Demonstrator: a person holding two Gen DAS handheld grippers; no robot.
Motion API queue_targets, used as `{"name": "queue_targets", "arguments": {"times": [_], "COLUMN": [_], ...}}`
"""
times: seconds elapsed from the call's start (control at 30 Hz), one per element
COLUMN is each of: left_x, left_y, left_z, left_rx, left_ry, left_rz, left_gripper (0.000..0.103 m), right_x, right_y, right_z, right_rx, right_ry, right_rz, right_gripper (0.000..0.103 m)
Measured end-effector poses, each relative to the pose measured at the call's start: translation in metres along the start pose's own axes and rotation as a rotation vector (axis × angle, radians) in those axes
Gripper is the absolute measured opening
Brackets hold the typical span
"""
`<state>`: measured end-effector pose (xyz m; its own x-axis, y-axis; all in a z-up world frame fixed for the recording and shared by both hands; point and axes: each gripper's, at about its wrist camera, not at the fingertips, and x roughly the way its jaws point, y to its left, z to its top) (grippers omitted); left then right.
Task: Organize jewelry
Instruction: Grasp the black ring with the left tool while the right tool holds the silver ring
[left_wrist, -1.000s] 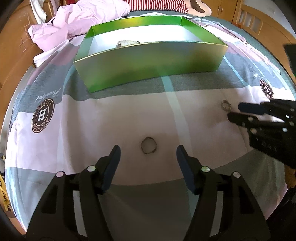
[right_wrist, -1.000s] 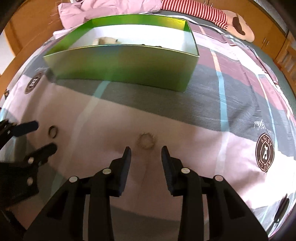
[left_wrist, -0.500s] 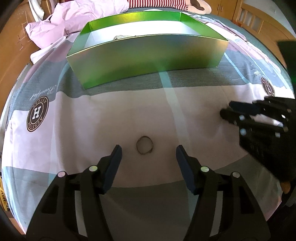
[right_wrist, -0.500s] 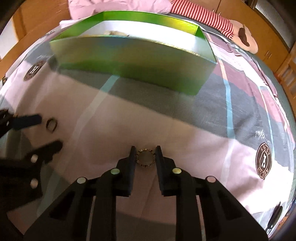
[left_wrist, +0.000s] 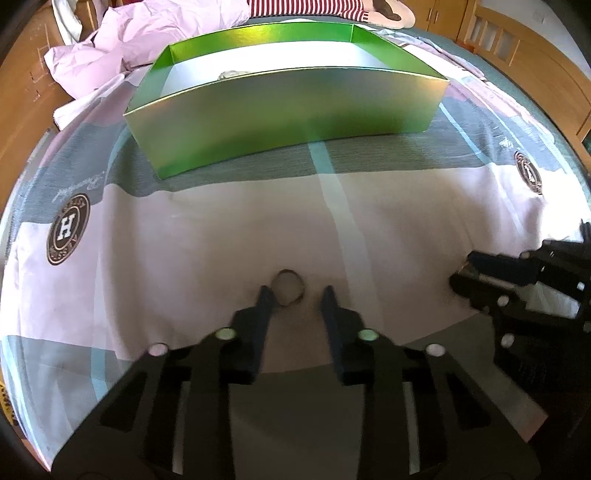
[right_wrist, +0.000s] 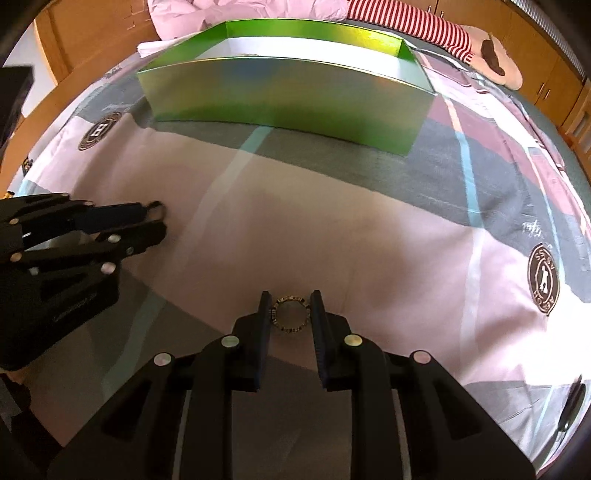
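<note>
- Left tongs were closing around the plain ring on the bedspread, one pad apart from it.
- Right tongs pinched the beaded ring.
- Pickup step; next likely needs lifting both into the green box.

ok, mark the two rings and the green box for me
dark ring (left_wrist: 287, 288), left wrist view, on the band's right side
studded ring (right_wrist: 290, 313), right wrist view, on its rim
green box (left_wrist: 288, 110), left wrist view, middle of the near wall

This is a bedroom in a home, as shown by the bed with its patterned sheet, a crumpled pink quilt, a striped plush toy and wooden wardrobes around it.
</note>
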<state>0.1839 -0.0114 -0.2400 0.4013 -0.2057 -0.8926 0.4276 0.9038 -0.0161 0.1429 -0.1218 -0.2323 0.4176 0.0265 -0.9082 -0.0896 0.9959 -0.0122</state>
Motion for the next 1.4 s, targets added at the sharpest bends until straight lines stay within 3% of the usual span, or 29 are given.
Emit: {"name": "queue_targets", "arguments": {"times": [0.13,0.17,0.23,0.37,0.6,0.9,1.27,1.37,1.4], "left_x": [-0.001,-0.002,-0.004,-0.004,-0.001,0.0,0.003,0.002,0.002], "left_y": [0.006,0.006,0.007,0.006,0.012,0.017,0.001,0.001,0.002], "left_z": [0.0,0.0,-0.001,-0.003,-0.005,-0.002,0.0,0.002,0.002], "left_rx": [-0.023,-0.021,-0.021,-0.016,-0.043,-0.058,0.02,0.021,0.018], "left_ry": [0.012,0.02,0.023,0.039,0.04,0.025,-0.03,-0.03,-0.029], "left_rz": [-0.03,-0.059,-0.097,-0.127,-0.159,-0.13,0.017,0.019,0.017], "left_gripper": [0.025,0.036,0.048,0.048,0.048,0.037,0.028,0.02,0.02], "right_x": [-0.002,-0.002,-0.003,-0.006,-0.004,-0.004,0.003,0.003,0.003], "right_y": [0.007,0.008,0.008,0.001,-0.015,-0.005,0.009,0.01,0.012], "right_z": [0.001,0.0,-0.001,-0.006,-0.015,-0.01,-0.009,-0.008,-0.008], "right_rx": [-0.018,-0.02,-0.011,0.017,0.077,0.046,0.004,0.008,0.004], "right_ry": [-0.01,-0.01,-0.009,-0.017,-0.005,-0.025,-0.043,-0.043,-0.045], "right_rz": [-0.021,-0.023,-0.01,-0.004,0.024,0.012,-0.041,-0.03,-0.025], "right_gripper": [0.024,0.025,0.026,0.039,0.041,0.04,0.04,0.032,0.025]}}
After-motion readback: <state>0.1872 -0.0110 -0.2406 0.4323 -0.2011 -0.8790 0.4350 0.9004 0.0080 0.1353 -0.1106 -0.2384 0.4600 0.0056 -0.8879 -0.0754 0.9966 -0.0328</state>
